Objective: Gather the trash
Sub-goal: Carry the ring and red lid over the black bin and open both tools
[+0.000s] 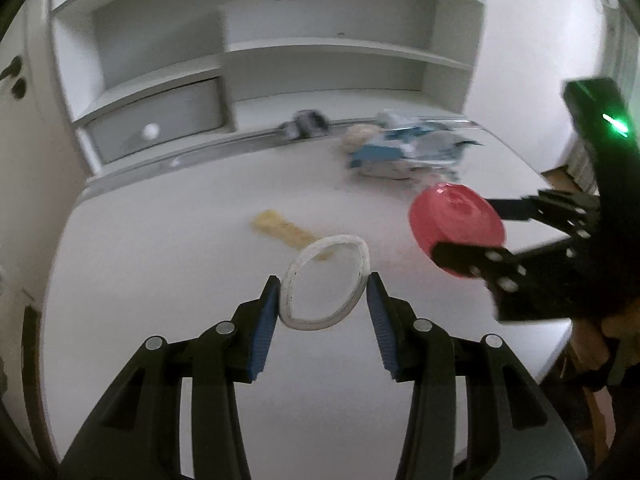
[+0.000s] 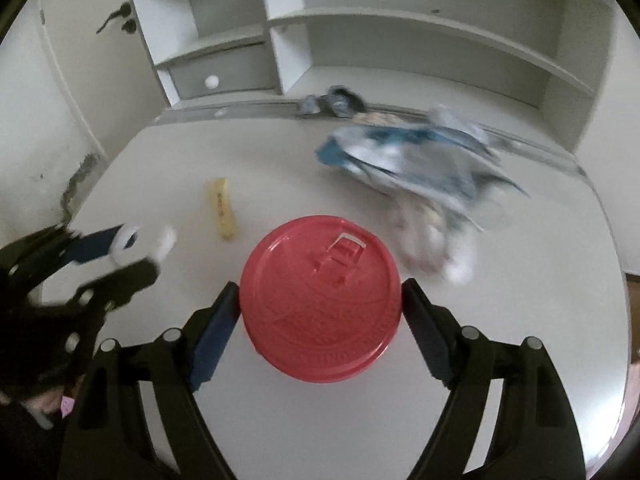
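Observation:
My left gripper (image 1: 324, 280) is shut on a white ring (image 1: 306, 255), squeezed into an oval between the blue pads and held above the white table (image 1: 160, 260). My right gripper (image 2: 320, 284) is shut on a round red plastic lid (image 2: 320, 304) with a raised drink tab, its pads pressing on the rim at both sides. In the left wrist view the right gripper (image 1: 460, 226) and the red lid (image 1: 454, 216) hang at the right. In the right wrist view the left gripper (image 2: 136, 250) and the blurred white ring (image 2: 125, 240) are at the left.
A yellow wrapper strip (image 1: 286, 232) (image 2: 223, 208) lies mid-table. A crumpled blue-and-white heap of packaging (image 1: 404, 148) (image 2: 412, 160) sits at the back right. A small grey object (image 2: 338, 102) rests by the rail under the white shelf unit (image 1: 320, 48). The table's right edge (image 1: 560, 344) is close.

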### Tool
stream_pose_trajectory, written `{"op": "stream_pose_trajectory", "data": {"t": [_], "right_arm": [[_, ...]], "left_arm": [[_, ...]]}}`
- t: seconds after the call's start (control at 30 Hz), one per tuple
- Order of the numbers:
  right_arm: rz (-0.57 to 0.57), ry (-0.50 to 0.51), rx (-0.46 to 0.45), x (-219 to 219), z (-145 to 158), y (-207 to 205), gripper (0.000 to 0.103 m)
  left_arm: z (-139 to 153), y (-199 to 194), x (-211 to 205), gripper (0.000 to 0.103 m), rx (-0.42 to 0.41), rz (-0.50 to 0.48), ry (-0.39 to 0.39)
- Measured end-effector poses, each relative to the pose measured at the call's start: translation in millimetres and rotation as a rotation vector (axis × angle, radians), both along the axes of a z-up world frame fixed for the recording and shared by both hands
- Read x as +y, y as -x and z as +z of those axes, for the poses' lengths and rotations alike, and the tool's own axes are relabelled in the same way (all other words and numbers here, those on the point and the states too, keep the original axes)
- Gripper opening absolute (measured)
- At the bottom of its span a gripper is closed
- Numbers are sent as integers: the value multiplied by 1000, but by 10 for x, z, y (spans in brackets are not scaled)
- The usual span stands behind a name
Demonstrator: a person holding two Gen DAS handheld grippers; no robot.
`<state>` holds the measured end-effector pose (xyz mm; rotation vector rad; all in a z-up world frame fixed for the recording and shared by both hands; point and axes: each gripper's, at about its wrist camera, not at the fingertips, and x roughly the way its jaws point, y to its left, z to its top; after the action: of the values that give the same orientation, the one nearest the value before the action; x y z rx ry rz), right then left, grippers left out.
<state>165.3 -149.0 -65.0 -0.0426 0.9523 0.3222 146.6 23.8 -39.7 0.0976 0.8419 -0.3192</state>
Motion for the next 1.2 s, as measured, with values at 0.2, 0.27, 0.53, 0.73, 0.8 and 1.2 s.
{"op": "stream_pose_trajectory", "data": {"t": [0.2, 0.27, 0.53, 0.73, 0.8, 1.2], "right_arm": [[-161, -7, -46, -893, 136, 516, 79], [-240, -4, -59, -1238, 162, 679, 79], [-671, 3, -56, -2950, 14, 1659, 79], [-984, 5, -1, -3944, -330, 2682, 79], [-1064, -12, 27, -4201, -505, 2984, 80], [-1257, -136, 257, -5140, -1839, 3580, 80]], "left_arm": [[78, 78, -757, 43, -7, -155, 18], [95, 127, -1117, 43, -7, -231, 21], [71, 542, -2728, 43, 9, -579, 54], [-48, 1097, -3931, 42, 29, -817, 91], [-140, 1233, -4201, 42, 52, -868, 95], [-1718, 1660, -5714, 42, 304, -1003, -23]]}}
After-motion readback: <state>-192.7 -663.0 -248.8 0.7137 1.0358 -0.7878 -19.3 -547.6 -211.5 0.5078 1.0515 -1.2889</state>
